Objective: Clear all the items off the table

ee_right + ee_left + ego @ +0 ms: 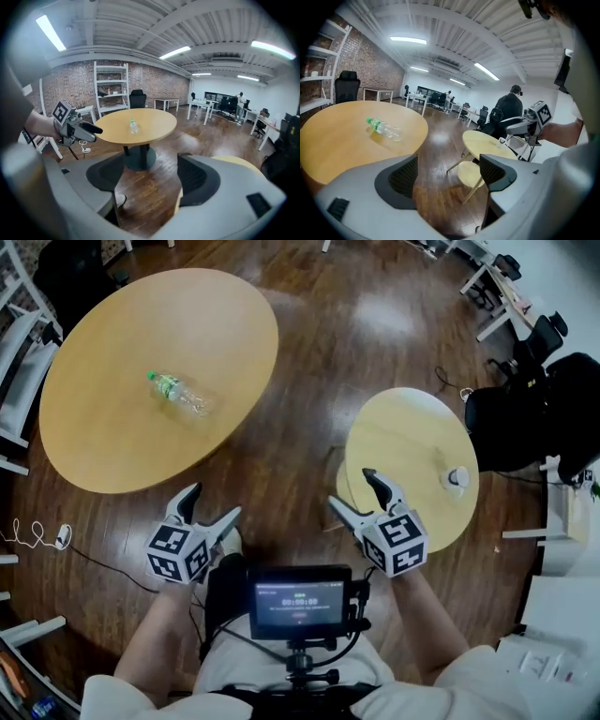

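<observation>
A clear plastic bottle (pixel 178 393) with a green cap and label lies on its side on the large round wooden desk (pixel 103 451), roughly at the middle of the top, well apart from both grippers. The left gripper (pixel 216 501) is held over the dark wooden floor (pixel 309 343) just off the near edge of that desk; in the left gripper view its fingers (pixel 404 176) stand wide apart with only floor between them, the bottle up to the left beyond them. The right gripper (pixel 350 487) is held at the near left edge of the smaller round desk (pixel 398 432), and the right gripper view shows its fingers (pixel 197 176) spread apart too, gripping nothing, with the floor and the large desk's dark pedestal base (pixel 133 159) beyond them. A small white object (pixel 457 477), too small to tell what it is, sits near the right edge of the smaller desk. Each gripper shows in the other's view, held up in a hand, with its marker cube on the back. Below the two grippers in the head view, a small monitor (pixel 300 601) is mounted in front of the person's body. A black office chair (pixel 525 418) stands to the right of the smaller desk.
</observation>
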`<state>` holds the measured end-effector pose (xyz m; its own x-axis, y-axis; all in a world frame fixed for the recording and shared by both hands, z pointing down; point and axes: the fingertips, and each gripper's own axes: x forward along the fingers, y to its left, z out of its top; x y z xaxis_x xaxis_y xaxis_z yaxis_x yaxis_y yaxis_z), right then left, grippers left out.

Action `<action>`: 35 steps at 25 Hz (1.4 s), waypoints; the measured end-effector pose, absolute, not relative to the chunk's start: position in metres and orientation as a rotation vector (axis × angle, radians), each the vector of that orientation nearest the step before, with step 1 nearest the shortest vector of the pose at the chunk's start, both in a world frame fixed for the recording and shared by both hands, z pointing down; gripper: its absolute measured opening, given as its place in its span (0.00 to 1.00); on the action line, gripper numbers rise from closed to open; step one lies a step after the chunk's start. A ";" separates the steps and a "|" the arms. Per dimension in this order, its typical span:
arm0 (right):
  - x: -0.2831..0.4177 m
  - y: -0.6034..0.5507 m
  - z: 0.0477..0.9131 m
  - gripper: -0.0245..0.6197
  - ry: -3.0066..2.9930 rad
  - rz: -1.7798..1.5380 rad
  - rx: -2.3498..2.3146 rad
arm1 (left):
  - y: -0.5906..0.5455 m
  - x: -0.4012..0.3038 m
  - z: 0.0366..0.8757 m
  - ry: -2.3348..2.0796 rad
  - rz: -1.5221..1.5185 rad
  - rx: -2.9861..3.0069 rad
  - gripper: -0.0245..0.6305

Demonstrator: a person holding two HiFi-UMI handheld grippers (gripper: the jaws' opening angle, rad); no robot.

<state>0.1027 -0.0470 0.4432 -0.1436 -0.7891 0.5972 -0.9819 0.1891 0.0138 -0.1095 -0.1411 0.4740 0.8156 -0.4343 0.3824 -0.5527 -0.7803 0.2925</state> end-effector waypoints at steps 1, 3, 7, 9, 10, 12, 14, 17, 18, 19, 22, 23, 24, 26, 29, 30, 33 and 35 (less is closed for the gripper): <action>0.119 -0.021 0.437 0.60 -1.982 0.539 1.695 | -0.126 -0.097 0.470 -0.737 0.408 2.604 0.67; 0.149 0.028 0.426 0.60 -1.964 0.556 1.768 | -0.096 -0.075 0.460 -0.736 0.404 2.606 0.67; 0.203 0.119 0.406 0.60 -1.927 0.579 1.863 | -0.033 -0.038 0.434 -0.728 0.397 2.634 0.67; 0.224 0.162 0.396 0.60 -1.916 0.573 1.907 | 0.001 -0.027 0.417 -0.728 0.379 2.647 0.67; 0.233 0.181 0.390 0.60 -1.912 0.562 1.930 | 0.017 -0.023 0.407 -0.731 0.367 2.660 0.67; 0.250 0.216 0.381 0.60 -1.904 0.541 1.967 | 0.044 -0.014 0.387 -0.739 0.346 2.692 0.67; 0.265 0.244 0.378 0.60 -1.894 0.536 1.994 | 0.067 -0.002 0.374 -0.742 0.346 2.723 0.67; 0.276 0.278 0.380 0.60 -1.872 0.548 2.032 | 0.092 0.011 0.364 -0.719 0.376 2.770 0.67; 0.278 0.286 0.380 0.60 -1.863 0.550 2.048 | 0.097 0.013 0.361 -0.703 0.376 2.780 0.67; 0.280 0.291 0.379 0.60 -1.854 0.550 2.066 | 0.101 0.016 0.357 -0.688 0.370 2.790 0.67; 0.284 0.304 0.377 0.60 -1.835 0.563 2.122 | 0.110 0.025 0.344 -0.647 0.339 2.836 0.67; 0.285 0.310 0.376 0.60 -1.832 0.570 2.144 | 0.113 0.028 0.341 -0.633 0.333 2.844 0.67; 0.285 0.316 0.375 0.60 -1.829 0.575 2.166 | 0.116 0.032 0.339 -0.622 0.327 2.848 0.67; 0.289 0.327 0.371 0.60 -1.820 0.574 2.199 | 0.118 0.040 0.334 -0.613 0.314 2.858 0.67; 0.295 0.335 0.367 0.60 -1.798 0.577 2.217 | 0.118 0.050 0.331 -0.596 0.310 2.867 0.67; 0.295 0.336 0.367 0.60 -1.791 0.581 2.222 | 0.118 0.052 0.331 -0.590 0.315 2.868 0.67; 0.296 0.339 0.371 0.60 -1.778 0.593 2.237 | 0.120 0.056 0.338 -0.588 0.350 2.871 0.67; 0.299 0.343 0.375 0.60 -1.773 0.598 2.246 | 0.123 0.062 0.341 -0.580 0.368 2.872 0.67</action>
<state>0.2989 0.3425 0.3750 0.1900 -0.8766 0.4421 -0.9653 -0.2490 -0.0790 0.0618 0.1228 0.3413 0.8928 -0.3553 0.2769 -0.4020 -0.9058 0.1337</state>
